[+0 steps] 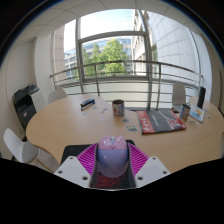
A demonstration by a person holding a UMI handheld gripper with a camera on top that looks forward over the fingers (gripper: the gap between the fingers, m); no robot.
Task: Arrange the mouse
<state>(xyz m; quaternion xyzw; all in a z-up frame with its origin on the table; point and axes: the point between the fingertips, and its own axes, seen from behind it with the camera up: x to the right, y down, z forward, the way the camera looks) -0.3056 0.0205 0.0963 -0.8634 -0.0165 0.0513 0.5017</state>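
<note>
Here your jaws (112, 168) held the mouse (112, 155) between the purple pads (87, 158), both pressing its sides, above the near edge of the round worktop (70, 125). Its long axis ran straight ahead along the fingers. Beyond stood a mug (118, 107), then a magazine (160, 121).

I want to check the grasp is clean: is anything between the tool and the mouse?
Nothing visible. The mouse sits directly between the tool's pink pads, above a dark mat on the table.
</note>
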